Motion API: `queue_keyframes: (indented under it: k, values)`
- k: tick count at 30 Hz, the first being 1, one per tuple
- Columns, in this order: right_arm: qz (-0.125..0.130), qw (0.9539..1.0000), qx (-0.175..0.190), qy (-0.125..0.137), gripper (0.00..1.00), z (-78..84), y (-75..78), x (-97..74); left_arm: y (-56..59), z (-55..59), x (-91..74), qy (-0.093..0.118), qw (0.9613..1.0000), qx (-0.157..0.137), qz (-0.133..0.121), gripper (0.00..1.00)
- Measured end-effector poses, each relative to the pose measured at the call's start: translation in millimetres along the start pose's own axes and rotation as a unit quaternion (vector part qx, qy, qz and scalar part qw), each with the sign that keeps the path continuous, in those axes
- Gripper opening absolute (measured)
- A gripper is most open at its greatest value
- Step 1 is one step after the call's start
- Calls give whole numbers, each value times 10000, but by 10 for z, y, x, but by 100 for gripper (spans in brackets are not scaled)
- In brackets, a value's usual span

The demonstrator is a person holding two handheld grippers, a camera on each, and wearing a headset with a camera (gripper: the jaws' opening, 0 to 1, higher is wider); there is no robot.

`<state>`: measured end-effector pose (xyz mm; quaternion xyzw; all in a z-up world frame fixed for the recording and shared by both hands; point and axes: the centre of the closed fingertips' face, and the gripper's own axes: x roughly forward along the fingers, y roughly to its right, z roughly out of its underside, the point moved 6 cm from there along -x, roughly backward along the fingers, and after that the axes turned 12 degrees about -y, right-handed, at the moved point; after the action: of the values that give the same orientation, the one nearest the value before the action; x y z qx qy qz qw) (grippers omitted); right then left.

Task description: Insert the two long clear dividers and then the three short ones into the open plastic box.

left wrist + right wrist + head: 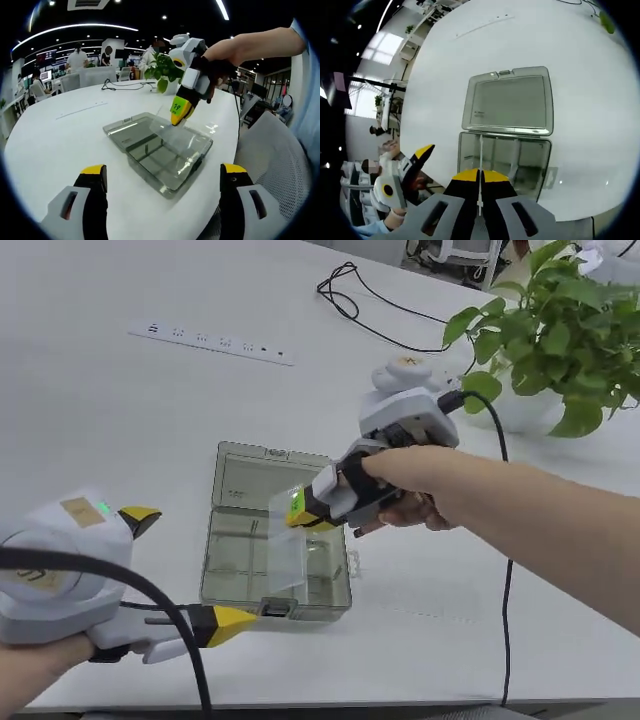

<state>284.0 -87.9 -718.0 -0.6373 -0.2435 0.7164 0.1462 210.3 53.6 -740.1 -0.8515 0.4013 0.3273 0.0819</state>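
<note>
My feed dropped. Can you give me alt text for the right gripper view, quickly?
The right gripper holds a clear divider edge-on between its shut fingers, lined up over the base of the open plastic box on the white table. The lid lies open flat beyond the base, and the left gripper sits at the lower left.
</note>
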Motion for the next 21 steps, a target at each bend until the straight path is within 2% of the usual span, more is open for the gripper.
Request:
queue_keyframes:
  k: [3,7,17,21]
  values:
    - [-13,9997,181,-153,2,48,-45,52,5,3,5,2,10000,-9,13,95]
    - [-6,9992,272,-289,2,-15,-24,97,-2,-1,3,16,10000,-7,5,95]
    - [72,9983,447,-357,2,-56,3,156,-14,29,5,13,10000,-49,23,94]
    - [136,9983,416,-378,2,13,-35,181,-15,42,11,0,10000,-61,30,94]
